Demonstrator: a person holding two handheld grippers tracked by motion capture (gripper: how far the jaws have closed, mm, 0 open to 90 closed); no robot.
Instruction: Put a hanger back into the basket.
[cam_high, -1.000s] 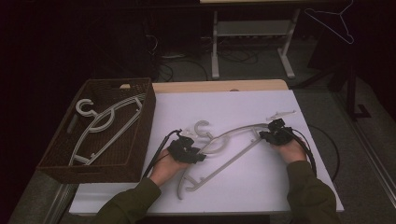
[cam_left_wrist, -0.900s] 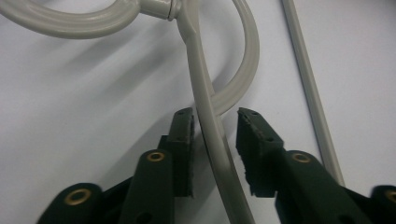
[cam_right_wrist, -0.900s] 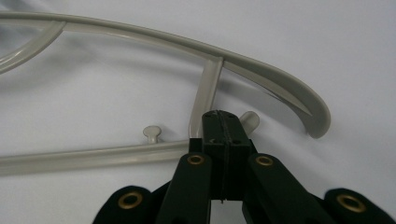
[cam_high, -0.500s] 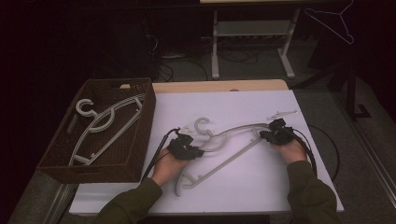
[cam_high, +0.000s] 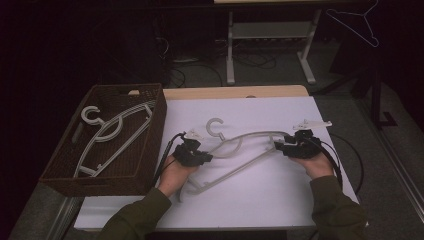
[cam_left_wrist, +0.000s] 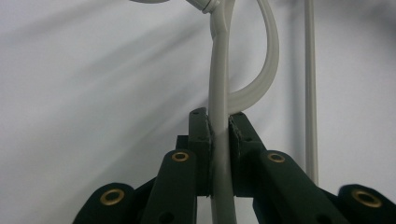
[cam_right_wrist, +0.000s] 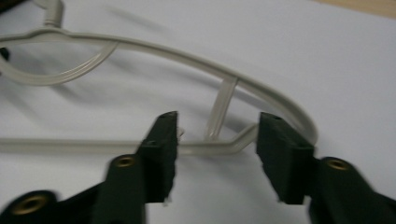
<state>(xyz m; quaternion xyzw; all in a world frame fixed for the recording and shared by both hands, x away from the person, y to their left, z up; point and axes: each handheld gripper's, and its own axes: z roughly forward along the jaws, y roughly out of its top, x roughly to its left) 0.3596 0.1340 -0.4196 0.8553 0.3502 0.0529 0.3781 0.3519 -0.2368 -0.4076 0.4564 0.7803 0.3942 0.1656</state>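
At the far left a brown wicker basket (cam_high: 65, 165) sits beside the white table (cam_high: 280, 200), with one pale plastic hanger (cam_high: 112, 135) already lying in it, so the work in hand looks like stowing hangers there. Just right of the basket, the left gripper (cam_high: 192, 152) has been closing its jaws, and in the left gripper view both pads press on the grey arm of the second hanger (cam_left_wrist: 219, 135), a firm pinch near its left end that would let it be lifted toward the basket. That hanger (cam_high: 250, 150) lies across the middle of the table, hook pointing far. At its right end, the right gripper (cam_high: 295, 145) has been opening; its jaws stand apart above the hanger's corner (cam_right_wrist: 233, 142), touching nothing, seemingly handing it over to the left.
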